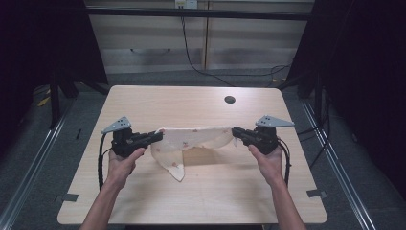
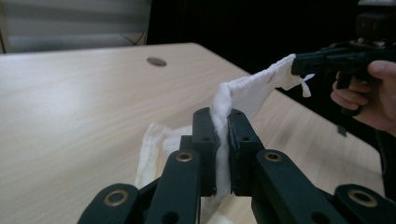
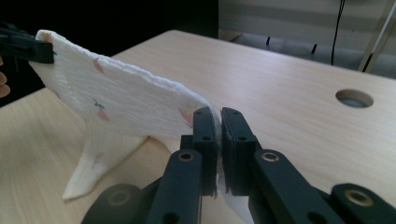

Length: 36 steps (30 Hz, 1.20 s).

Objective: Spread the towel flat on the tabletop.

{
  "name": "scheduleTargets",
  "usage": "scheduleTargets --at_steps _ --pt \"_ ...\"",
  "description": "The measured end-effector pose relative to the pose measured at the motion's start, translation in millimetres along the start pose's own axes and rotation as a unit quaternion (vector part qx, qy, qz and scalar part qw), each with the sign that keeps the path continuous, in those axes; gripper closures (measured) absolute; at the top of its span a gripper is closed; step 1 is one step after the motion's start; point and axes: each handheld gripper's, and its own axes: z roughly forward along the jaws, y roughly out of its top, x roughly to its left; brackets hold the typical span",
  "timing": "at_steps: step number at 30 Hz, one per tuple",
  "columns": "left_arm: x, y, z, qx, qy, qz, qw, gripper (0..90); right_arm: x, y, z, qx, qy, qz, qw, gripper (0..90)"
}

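I see a light wooden table [image 1: 191, 196] with rounded corners in the middle of the frame, with a round cable hole [image 1: 230, 99] toward its upper right. Grey floor [image 1: 38, 158] surrounds it, with metal rails [image 1: 28, 167] running along the lower left and lower right. Pale cabinets [image 1: 158, 38] span the top centre, a black cable [image 1: 191, 62] hanging across them. Dark curtains [image 1: 364, 72] fill both upper corners.

Black tongs [image 1: 158, 136] — brass-ringed pivots, grey three-cornered plates, black cables.
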Motion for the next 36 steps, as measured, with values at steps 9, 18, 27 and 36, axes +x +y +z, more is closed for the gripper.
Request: scheduleTargets --at_steps 9,18,27,36 --pt "-20.1 32.0 -15.3 -0.038 -0.017 0.027 0.9988 83.7 9.7 30.0 -21.8 -0.039 -0.009 -0.02 0.999 84.7" --pt "-34.2 62.0 -28.6 -0.065 -0.029 0.052 0.9961 83.7 20.8 63.5 -48.3 -0.091 -0.018 -0.041 0.9948 84.7" --pt "-30.8 65.7 -26.7 -0.052 0.0 0.06 0.9968 83.7 25.1 83.7 -50.8 -0.112 -0.024 -0.055 0.992 84.7" --pt "-0.9 54.9 -2.0 -0.006 0.043 0.053 0.9977 83.7 -2.1 71.0 -8.4 -0.064 -0.035 -0.025 0.997 84.5"
